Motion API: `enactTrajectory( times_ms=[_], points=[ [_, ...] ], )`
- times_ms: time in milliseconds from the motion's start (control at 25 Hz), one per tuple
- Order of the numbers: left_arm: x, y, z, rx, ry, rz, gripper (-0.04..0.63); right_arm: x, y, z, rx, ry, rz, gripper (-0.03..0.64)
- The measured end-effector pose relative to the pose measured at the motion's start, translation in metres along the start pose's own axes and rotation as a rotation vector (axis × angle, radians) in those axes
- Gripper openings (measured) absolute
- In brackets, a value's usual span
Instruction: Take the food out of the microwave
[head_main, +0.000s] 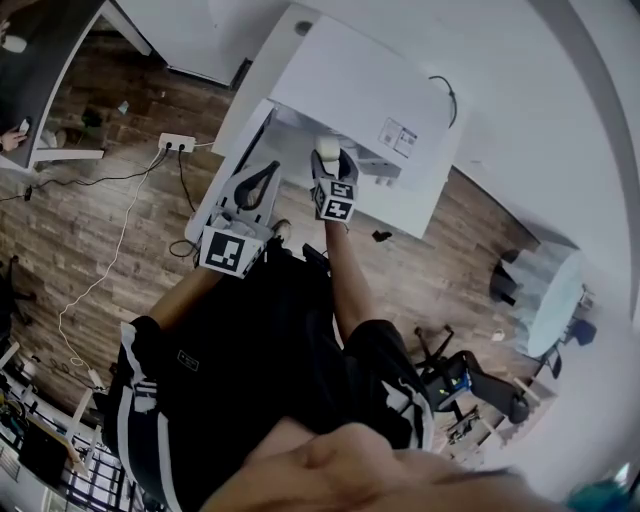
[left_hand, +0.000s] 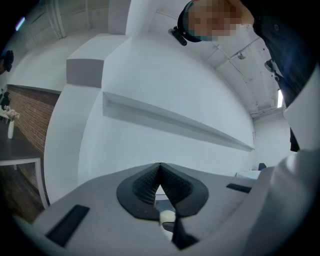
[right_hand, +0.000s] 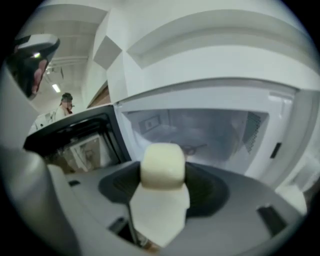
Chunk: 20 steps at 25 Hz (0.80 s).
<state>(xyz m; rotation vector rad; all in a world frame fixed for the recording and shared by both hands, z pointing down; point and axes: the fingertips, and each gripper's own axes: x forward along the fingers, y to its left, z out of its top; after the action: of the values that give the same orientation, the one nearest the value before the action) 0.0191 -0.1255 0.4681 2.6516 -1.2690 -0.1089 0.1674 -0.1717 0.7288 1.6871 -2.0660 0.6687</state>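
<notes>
The white microwave (head_main: 350, 95) stands on a white table, its door (head_main: 243, 150) swung open to the left. In the right gripper view the lit cavity (right_hand: 205, 132) lies straight ahead and looks bare inside, with the dark-framed door (right_hand: 75, 140) at the left. My right gripper (head_main: 330, 160) is in front of the opening, shut on a cream, rounded piece of food (right_hand: 162, 165), which also shows in the head view as the pale food (head_main: 327, 148). My left gripper (head_main: 268, 172) hangs beside the door. Its jaws (left_hand: 160, 167) are shut on nothing and point up at a white wall.
A power strip (head_main: 177, 143) and cables lie on the wooden floor left of the table. An office chair (head_main: 470, 380) stands at the right and a dark desk (head_main: 40, 70) at the far left. A person (right_hand: 65, 102) stands far off beyond the door.
</notes>
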Motion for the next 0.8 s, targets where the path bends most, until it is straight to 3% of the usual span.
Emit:
enactTrajectory(
  times_ms=[800],
  points=[
    [0.008,-0.013,0.002,0.034,-0.012,-0.002,0.029,-0.083,0.001,0.047,0.043,-0.149,-0.018,0.29]
  ],
)
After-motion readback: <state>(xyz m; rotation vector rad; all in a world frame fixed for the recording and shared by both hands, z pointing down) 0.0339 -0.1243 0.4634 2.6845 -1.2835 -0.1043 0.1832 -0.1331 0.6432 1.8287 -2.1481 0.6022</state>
